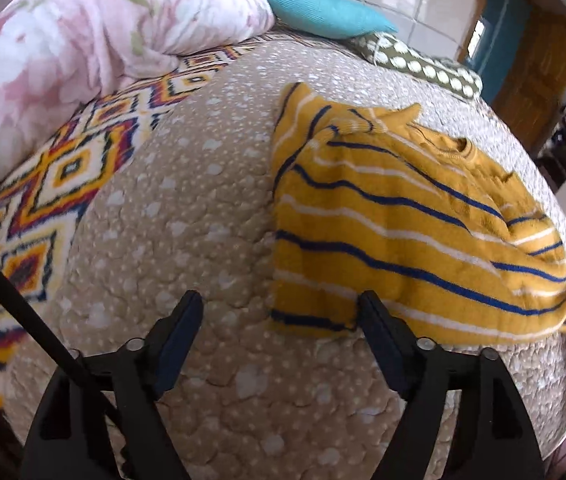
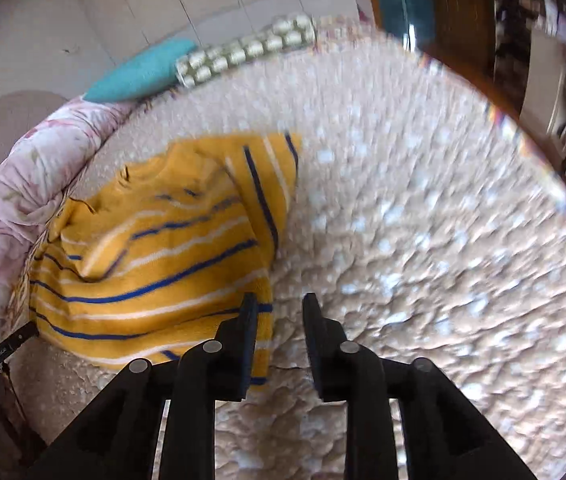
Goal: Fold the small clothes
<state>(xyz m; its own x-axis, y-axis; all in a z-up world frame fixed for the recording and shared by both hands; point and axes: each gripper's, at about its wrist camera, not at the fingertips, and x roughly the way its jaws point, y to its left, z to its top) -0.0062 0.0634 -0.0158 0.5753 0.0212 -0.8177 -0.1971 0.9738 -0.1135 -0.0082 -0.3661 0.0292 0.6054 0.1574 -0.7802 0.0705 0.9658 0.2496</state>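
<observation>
sweater is lying soft and floppy on bedspread; hem corners are looking best to pinch. left gripper is gaping empty, right gripper is standing narrowly parted, empty.

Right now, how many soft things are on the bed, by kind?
Striped yellow sweater: 1
Floral pink quilt: 1
Patterned blanket: 1
Teal pillow: 1
Green dotted pillow: 1
Total: 5
</observation>
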